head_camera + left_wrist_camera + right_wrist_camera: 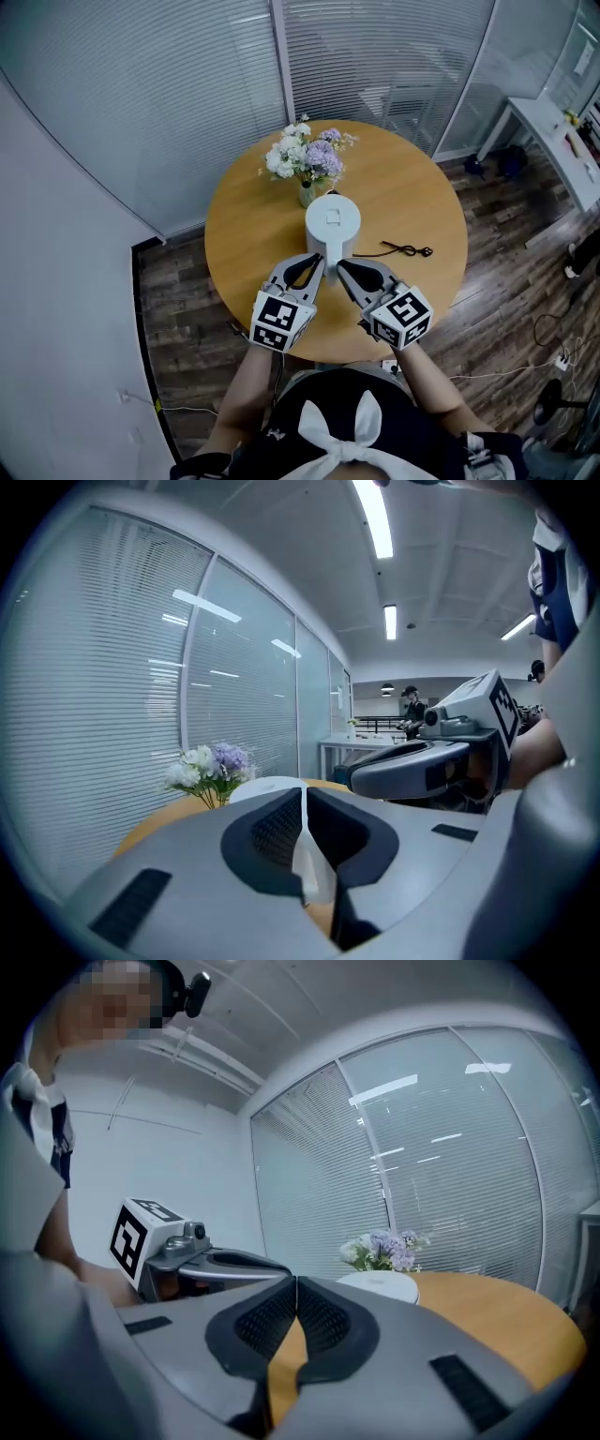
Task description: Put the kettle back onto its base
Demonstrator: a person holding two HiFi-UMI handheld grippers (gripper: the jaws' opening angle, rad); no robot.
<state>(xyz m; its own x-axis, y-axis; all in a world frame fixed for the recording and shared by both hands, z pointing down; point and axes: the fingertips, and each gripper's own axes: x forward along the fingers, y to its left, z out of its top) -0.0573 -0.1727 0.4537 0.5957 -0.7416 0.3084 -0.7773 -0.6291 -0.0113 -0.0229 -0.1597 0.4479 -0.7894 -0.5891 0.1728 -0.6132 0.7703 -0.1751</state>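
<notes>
A white kettle (332, 223) stands upright in the middle of the round wooden table (422, 197); whatever it stands on is hidden below its body. My left gripper (319, 261) and right gripper (341, 266) hover side by side just in front of it, both shut and holding nothing. In the left gripper view the jaws (305, 803) meet, with the kettle's lid (258, 787) beyond and the right gripper (412, 766) alongside. In the right gripper view the jaws (295, 1288) are pressed together; the kettle's lid (380, 1284) and the left gripper (234, 1262) show beyond.
A vase of white and purple flowers (306, 159) stands right behind the kettle. A black cord with a plug (405, 249) lies on the table to the kettle's right. Glass walls with blinds ring the far side; a white desk (553, 141) stands at the right.
</notes>
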